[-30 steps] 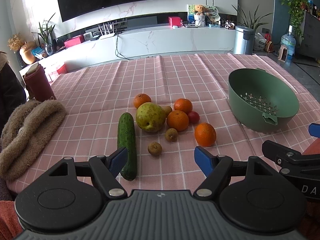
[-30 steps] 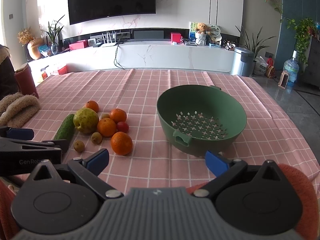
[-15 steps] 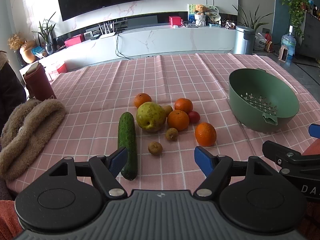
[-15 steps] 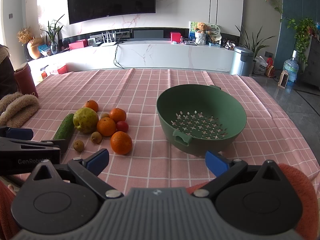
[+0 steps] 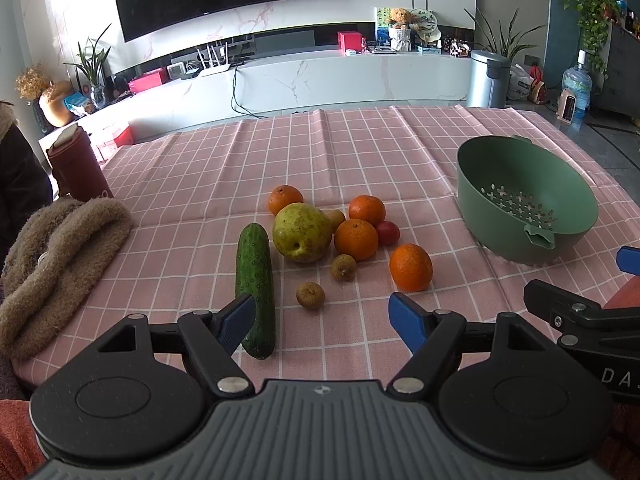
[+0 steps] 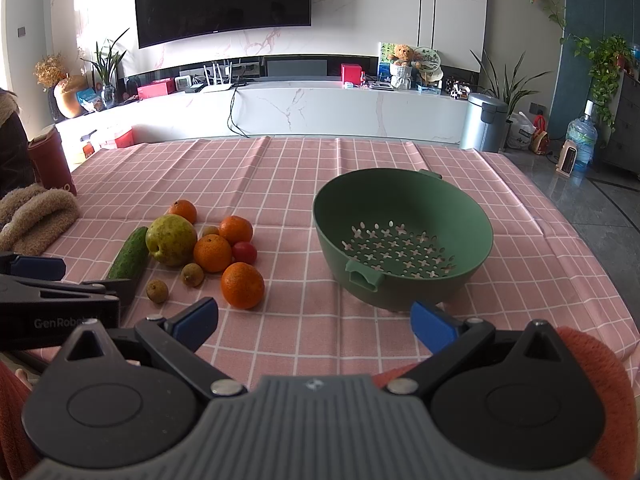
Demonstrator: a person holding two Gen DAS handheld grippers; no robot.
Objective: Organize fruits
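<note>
A loose pile of fruit lies mid-table on the pink checked cloth: a yellow-green pear [image 5: 302, 232], several oranges, the nearest orange [image 5: 411, 267] standing apart, a small red tomato [image 5: 387, 233], small brown longans [image 5: 310, 295] and a cucumber [image 5: 255, 285]. A green colander bowl [image 5: 525, 200] sits empty to the right, also in the right wrist view as the colander [image 6: 402, 236]. My left gripper [image 5: 322, 318] is open, near the table's front edge short of the fruit. My right gripper [image 6: 314, 318] is open too, just short of the colander.
A brown fuzzy garment [image 5: 56, 268] and a dark red cup [image 5: 78, 170] sit at the table's left edge. Beyond the table stand a white TV counter and a metal bin [image 5: 489, 79]. Floor drops off to the right.
</note>
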